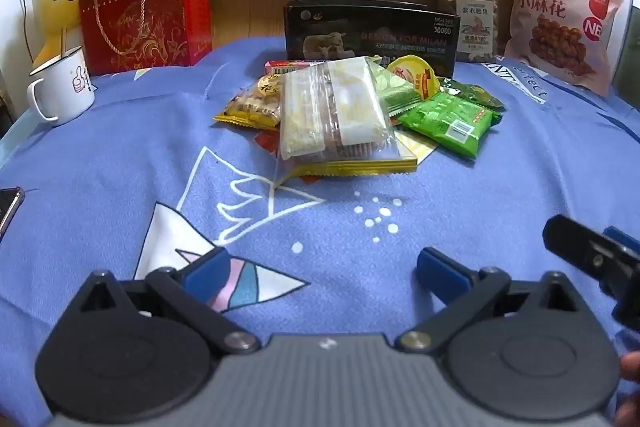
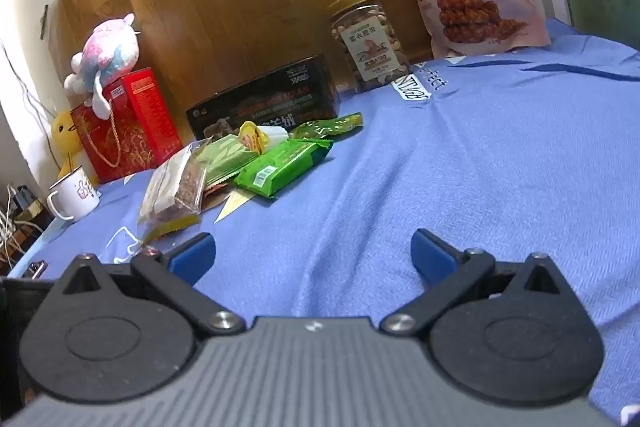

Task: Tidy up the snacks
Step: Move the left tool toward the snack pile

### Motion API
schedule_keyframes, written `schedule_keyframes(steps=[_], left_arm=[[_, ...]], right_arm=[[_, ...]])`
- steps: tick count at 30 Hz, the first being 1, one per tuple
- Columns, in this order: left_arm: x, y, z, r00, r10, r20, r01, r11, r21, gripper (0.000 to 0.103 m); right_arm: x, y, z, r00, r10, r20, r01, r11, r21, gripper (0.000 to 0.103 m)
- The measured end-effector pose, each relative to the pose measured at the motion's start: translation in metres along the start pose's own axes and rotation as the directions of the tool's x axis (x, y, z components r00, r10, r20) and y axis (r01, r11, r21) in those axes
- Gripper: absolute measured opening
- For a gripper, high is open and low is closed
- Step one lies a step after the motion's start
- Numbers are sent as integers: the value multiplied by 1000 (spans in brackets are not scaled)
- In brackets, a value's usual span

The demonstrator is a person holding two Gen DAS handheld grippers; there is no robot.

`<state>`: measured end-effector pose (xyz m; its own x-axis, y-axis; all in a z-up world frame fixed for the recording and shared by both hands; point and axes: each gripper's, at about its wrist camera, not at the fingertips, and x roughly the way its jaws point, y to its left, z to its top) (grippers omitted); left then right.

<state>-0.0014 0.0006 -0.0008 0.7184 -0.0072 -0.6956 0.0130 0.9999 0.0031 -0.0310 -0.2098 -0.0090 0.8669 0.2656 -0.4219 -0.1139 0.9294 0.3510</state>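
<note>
left gripper (image 1: pixel 320 267) spread, empty | right gripper (image 2: pixel 312 255) spread, empty | risk: clear cracker pack (image 1: pixel 334 111) tops loose snack pile (image 1: pixel 448 117); slick wrappers may slide, scatter

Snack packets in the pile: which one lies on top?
The clear-wrapped cracker pack, resting across the yellow-edged packet; the green packets lie beside it.

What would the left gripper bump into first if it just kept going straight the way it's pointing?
Probably the blue tablecloth first, since the open left gripper tilts downward. If it cleared the cloth, the clear packet of biscuits atop the snack pile is next, though depth is hard to judge.
</note>
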Motion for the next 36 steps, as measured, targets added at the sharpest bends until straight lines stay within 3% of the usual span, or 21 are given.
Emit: schedule_keyframes(steps=[13,22,36], left_arm=[[-11,1,-5,1000,-12,10,12,1000,6,103],[-20,11,-1,1000,11,-13,-11,998,-55,103],[-25,14,1,999,36,-4,-36,998,-54,103]], right_arm=[[1,0,-2,1000,-9,14,10,999,-53,103],[-19,17,5,1000,-13,27,16,992,-123,103],[-17,22,3,1000,-2,13,3,993,-120,103]])
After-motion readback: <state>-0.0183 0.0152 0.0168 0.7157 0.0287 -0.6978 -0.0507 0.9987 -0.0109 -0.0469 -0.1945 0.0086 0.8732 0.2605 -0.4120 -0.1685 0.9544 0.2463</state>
